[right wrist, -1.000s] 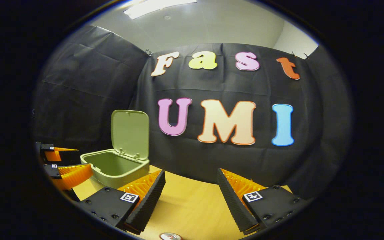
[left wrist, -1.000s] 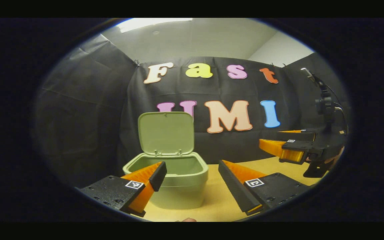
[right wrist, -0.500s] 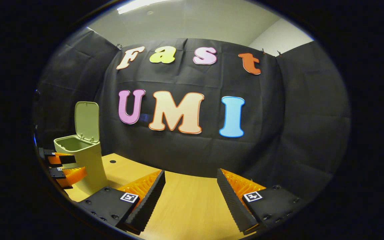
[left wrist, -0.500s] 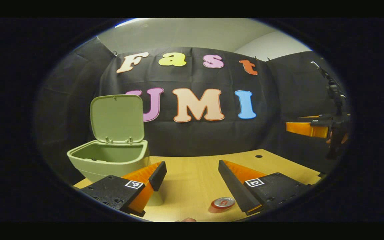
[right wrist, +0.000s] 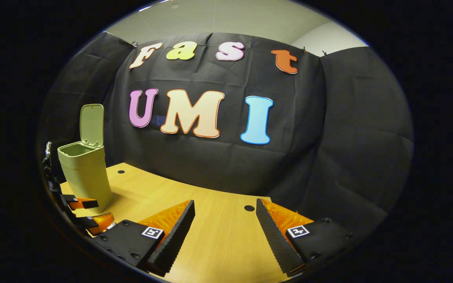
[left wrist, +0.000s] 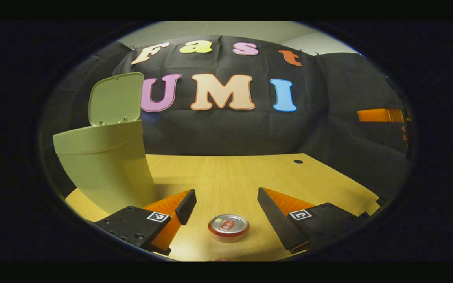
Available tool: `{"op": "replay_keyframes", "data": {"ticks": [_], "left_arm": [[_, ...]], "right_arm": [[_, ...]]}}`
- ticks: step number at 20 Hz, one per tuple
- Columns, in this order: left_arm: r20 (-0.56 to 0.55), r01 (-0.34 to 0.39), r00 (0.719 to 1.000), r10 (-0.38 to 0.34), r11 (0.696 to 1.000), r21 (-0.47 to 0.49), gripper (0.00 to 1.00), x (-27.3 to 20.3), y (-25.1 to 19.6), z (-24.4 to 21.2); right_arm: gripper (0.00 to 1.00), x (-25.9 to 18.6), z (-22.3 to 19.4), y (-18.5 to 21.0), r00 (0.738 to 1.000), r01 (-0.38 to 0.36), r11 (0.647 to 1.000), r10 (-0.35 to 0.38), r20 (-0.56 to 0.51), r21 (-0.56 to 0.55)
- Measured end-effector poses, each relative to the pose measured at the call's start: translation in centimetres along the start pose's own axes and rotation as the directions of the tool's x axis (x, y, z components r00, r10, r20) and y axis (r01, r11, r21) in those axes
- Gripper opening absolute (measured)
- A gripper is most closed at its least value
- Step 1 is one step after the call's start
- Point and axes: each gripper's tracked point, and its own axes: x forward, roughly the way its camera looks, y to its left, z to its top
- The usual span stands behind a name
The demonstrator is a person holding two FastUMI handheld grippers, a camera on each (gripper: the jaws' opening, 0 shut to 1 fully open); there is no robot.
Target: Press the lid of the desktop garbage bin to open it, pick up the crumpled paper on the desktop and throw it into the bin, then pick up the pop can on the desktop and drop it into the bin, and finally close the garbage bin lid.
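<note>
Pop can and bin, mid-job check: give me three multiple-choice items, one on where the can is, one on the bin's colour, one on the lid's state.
1. Where is the pop can?
A. Standing on the desktop between the left gripper's open jaws
B. Inside the bin
C. Held in the right gripper

2. What colour is the garbage bin?
A. Red
B. Pale green
C. Blue

3. How does the bin lid stand?
A. Shut flat
B. Lying off on the desktop
C. Raised open on its hinge

Key: 1 A, its top faces up on the desktop in the left gripper view; 2 B, body and lid both pale green; 3 C, it stands upright above the rim.
</note>
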Motion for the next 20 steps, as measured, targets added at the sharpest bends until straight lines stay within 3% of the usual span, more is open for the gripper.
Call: {"op": "replay_keyframes", "data": {"ticks": [1, 4, 10, 11, 15, 20], "left_arm": [[-0.034, -0.025, 0.999, 0.025, 1.0, -0.015, 0.99, 0.1, 0.0, -2.1], [-0.1, -0.074, 0.992, 0.071, 0.997, -0.025, 0.95, 0.2, 0.3, -5.6], [-0.14, -0.12, 0.984, 0.113, 0.992, -0.042, 0.94, 0.6, 0.5, -8.0], [-0.141, -0.111, 0.985, 0.104, 0.993, -0.041, 0.77, 0.5, 0.3, -7.7], [-0.104, -0.11, 0.989, 0.106, 0.993, -0.035, 0.77, 0.3, 0.6, -4.4], [0.003, -0.074, 0.997, 0.074, 0.997, -0.009, 0.77, 0.8, 1.4, 3.3]], "right_arm": [[0.98, 0.0, -0.3, -0.4, 1.0, -0.011, 1.0, 0.01, -0.006, -0.015], [0.98, -0.4, -0.2, -1.2, 1.0, -0.027, 0.999, 0.027, 0.0, -0.037], [0.98, -0.7, -0.6, -1.5, 0.999, -0.048, 0.997, 0.048, -0.008, -0.067], [1.0, -0.7, -0.6, -1.5, 0.999, -0.054, 0.996, 0.054, -0.008, -0.074], [0.98, -0.6, -0.1, -0.3, 0.996, -0.086, 0.994, 0.087, 0.014, -0.074], [0.98, -0.4, -1.4, 3.2, 0.991, -0.13, 0.991, 0.13, 0.01, -0.008]]}}
